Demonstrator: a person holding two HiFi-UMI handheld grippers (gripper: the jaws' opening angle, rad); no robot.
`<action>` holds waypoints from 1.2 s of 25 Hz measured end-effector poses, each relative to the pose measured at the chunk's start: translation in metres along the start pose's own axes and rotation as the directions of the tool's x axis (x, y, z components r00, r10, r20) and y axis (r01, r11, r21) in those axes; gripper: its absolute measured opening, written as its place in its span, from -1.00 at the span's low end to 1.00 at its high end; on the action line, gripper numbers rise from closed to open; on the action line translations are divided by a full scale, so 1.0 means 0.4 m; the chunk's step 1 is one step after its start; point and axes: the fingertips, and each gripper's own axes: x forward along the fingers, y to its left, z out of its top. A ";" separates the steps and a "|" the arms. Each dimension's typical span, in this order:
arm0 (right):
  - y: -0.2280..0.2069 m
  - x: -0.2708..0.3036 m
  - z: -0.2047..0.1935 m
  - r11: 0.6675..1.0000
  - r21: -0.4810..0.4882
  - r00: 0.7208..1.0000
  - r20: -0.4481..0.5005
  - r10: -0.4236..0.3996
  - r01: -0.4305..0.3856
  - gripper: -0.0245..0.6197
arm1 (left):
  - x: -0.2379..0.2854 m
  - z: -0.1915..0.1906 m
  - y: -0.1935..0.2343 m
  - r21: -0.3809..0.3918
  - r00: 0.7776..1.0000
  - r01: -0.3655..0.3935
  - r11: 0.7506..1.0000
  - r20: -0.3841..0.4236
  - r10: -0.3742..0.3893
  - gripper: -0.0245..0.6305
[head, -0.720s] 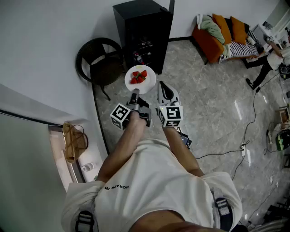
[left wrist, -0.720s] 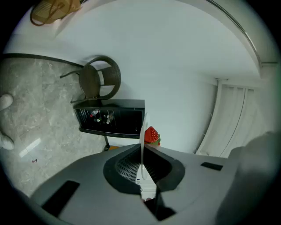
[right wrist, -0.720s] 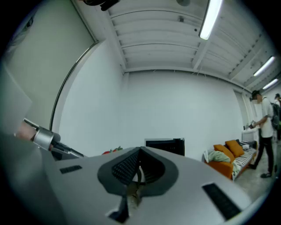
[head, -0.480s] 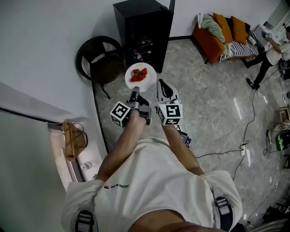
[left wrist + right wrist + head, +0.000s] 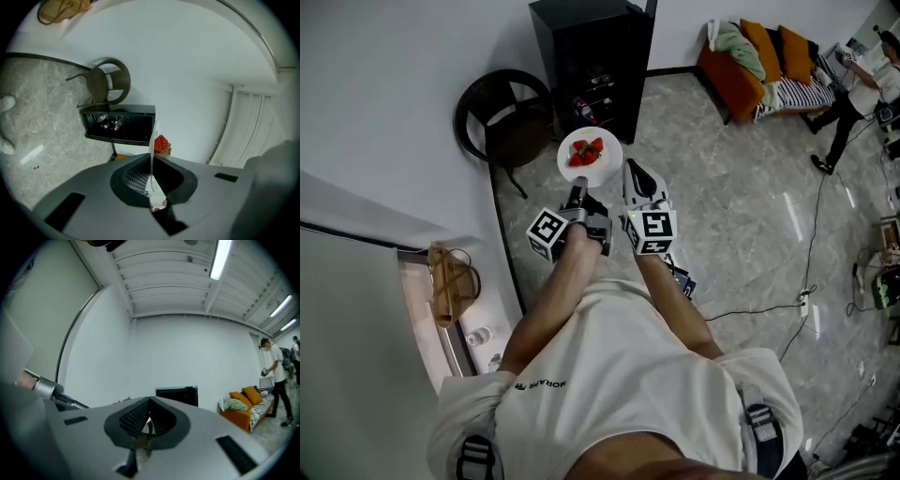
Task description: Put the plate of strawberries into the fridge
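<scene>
A white plate (image 5: 590, 155) with several red strawberries (image 5: 587, 151) is held out level in front of the person. My left gripper (image 5: 578, 190) is shut on the plate's near rim. In the left gripper view the plate (image 5: 151, 151) shows edge-on between the jaws of the left gripper (image 5: 151, 158), with one strawberry (image 5: 161, 144) above it. My right gripper (image 5: 636, 176) is beside the plate on the right, apart from it and shut with nothing in it. The black fridge (image 5: 591, 56) stands against the wall just beyond the plate, with bottles showing at its front.
A dark round chair (image 5: 502, 117) stands left of the fridge, by the wall. An orange sofa (image 5: 759, 61) with cushions is at the far right, and a person (image 5: 853, 98) stands near it. Cables (image 5: 806, 281) run over the marble floor to the right.
The plate and both grippers have drifted slightly toward the fridge as the person steps forward. The left gripper's hold on the rim is unchanged.
</scene>
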 end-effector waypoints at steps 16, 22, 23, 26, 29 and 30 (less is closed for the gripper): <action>-0.107 -0.151 -0.002 0.997 0.024 0.998 0.017 0.066 -0.066 -0.88 | -0.062 -0.189 -0.006 0.043 0.999 0.002 0.999 0.047 -0.004 -0.89; -0.148 -0.169 -0.018 0.997 0.024 0.997 0.012 0.073 -0.073 -0.88 | -0.066 -0.211 0.036 0.017 0.997 -0.026 1.000 0.070 0.025 -0.89; -0.156 -0.173 -0.017 0.997 0.023 0.997 0.014 0.072 -0.072 -0.88 | -0.063 -0.214 0.035 0.018 0.997 -0.023 1.000 0.074 0.021 -0.89; -0.176 -0.171 -0.024 0.997 0.022 0.997 0.008 0.076 -0.076 -0.88 | -0.043 -0.230 0.029 0.019 0.997 -0.013 1.000 0.078 0.011 -0.89; -0.182 -0.162 -0.038 0.996 0.022 0.996 -0.005 0.086 -0.086 -0.88 | -0.031 -0.246 0.048 0.012 0.997 -0.022 1.000 0.074 0.021 -0.89; -0.181 -0.156 -0.041 0.996 0.020 0.996 -0.006 0.090 -0.090 -0.88 | -0.026 -0.247 0.056 0.010 0.997 -0.025 1.000 0.070 0.025 -0.89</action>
